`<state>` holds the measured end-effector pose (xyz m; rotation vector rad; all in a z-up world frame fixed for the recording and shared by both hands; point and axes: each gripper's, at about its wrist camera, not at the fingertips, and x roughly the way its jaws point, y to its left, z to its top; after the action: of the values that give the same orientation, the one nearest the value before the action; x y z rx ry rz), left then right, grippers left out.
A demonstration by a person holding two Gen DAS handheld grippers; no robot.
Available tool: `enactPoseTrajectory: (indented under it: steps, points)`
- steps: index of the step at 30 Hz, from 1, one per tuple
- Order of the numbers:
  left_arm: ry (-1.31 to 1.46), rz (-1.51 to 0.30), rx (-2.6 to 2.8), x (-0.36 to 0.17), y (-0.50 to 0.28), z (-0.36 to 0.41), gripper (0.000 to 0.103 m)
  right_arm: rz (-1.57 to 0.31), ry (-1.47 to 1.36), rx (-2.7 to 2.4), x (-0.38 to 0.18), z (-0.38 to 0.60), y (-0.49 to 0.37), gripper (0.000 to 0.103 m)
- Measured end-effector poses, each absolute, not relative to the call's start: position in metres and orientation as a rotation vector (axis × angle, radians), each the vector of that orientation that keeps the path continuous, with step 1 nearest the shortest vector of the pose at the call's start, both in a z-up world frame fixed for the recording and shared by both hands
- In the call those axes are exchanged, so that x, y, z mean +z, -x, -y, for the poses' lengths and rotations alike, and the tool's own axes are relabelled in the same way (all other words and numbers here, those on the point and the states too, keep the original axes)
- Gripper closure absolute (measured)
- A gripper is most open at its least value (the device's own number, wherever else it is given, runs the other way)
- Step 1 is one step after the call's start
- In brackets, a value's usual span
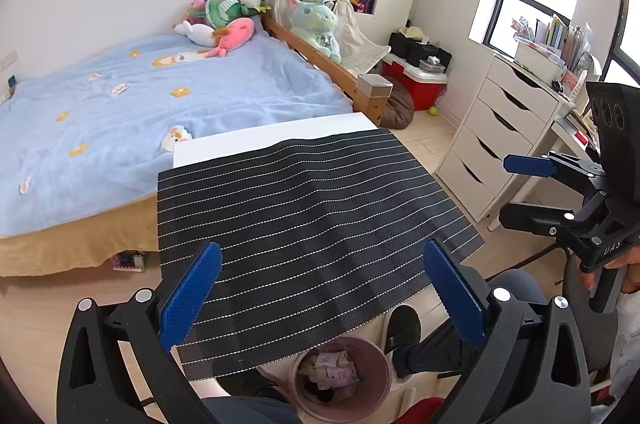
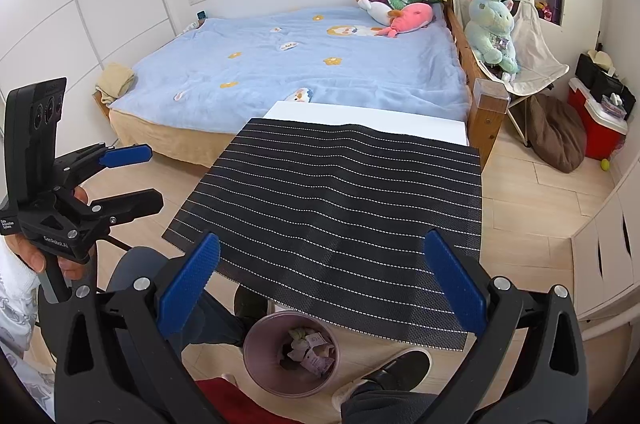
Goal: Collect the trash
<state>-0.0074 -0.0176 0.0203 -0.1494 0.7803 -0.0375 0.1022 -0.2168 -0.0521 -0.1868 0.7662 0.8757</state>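
Note:
A pink trash bin point(image 1: 376, 368) stands on the floor below the table's near edge, with crumpled paper trash point(image 1: 334, 370) inside; it also shows in the right wrist view point(image 2: 256, 352), as does the trash point(image 2: 314, 352). My left gripper point(image 1: 322, 292) is open and empty, held above the black striped mat point(image 1: 304, 207). My right gripper point(image 2: 322, 290) is open and empty above the same mat point(image 2: 340, 199). Each gripper shows in the other's view, the right one point(image 1: 532, 183) and the left one point(image 2: 136, 175).
The mat covers a white table point(image 1: 276, 133) beside a bed with a blue blanket point(image 1: 120, 111). A white drawer unit point(image 1: 504, 127) stands at the right. My shoes point(image 2: 400, 364) and legs are on the floor by the bin. A red cooler point(image 1: 416, 83) sits farther back.

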Motion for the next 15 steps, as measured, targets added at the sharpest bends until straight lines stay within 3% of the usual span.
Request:
enactPoseTrajectory:
  steps: [15]
  points:
    - [0.152, -0.781, -0.046, 0.0199, 0.0084, 0.0193, 0.006, -0.767, 0.19, 0.874, -0.053, 0.2182, -0.1022, 0.003]
